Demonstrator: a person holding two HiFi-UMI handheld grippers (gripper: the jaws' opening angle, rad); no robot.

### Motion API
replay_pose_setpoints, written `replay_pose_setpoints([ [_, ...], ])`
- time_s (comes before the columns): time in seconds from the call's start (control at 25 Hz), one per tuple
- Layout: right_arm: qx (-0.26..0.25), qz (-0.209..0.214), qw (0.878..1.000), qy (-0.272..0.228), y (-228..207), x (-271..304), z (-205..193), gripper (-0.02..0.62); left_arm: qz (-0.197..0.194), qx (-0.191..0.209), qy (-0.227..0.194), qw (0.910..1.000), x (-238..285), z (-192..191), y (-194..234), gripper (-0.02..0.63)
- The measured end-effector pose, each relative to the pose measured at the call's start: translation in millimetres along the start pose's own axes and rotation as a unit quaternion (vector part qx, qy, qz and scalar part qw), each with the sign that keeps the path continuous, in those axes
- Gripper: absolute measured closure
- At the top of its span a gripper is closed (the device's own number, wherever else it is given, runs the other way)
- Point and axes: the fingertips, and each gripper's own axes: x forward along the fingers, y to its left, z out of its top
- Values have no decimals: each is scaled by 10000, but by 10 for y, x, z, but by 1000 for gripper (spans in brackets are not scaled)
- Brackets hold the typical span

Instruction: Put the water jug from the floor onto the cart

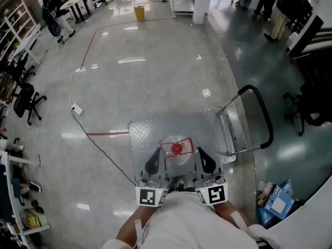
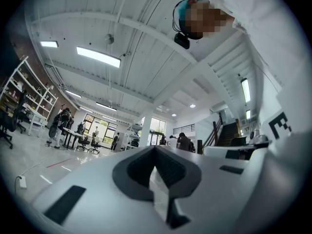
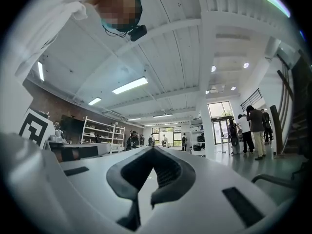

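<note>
Left gripper (image 1: 154, 163) and right gripper (image 1: 205, 161): two, both clenched on nothing. One water jug (image 1: 177, 149) stands on one cart (image 1: 148, 134).

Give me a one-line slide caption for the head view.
From above: the water jug stands on the cart; left gripper and right gripper flank it, jaws shut, empty.
</note>
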Motion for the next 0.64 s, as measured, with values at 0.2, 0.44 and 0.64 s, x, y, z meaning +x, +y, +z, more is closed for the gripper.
replay_pose_setpoints([
  [0.2, 16, 49, 10000, 57, -4, -33, -31, 584, 34, -1, 10, 10000, -32, -20, -37, 603],
  [0.44, -1, 148, 9999, 85, 47, -23, -31, 584, 85, -22, -3, 10000, -74, -13, -19, 603],
  [0.64, -18, 196, 9998, 70, 85, -20, -33, 584, 89, -32, -16, 10000, -92, -18, -12, 603],
])
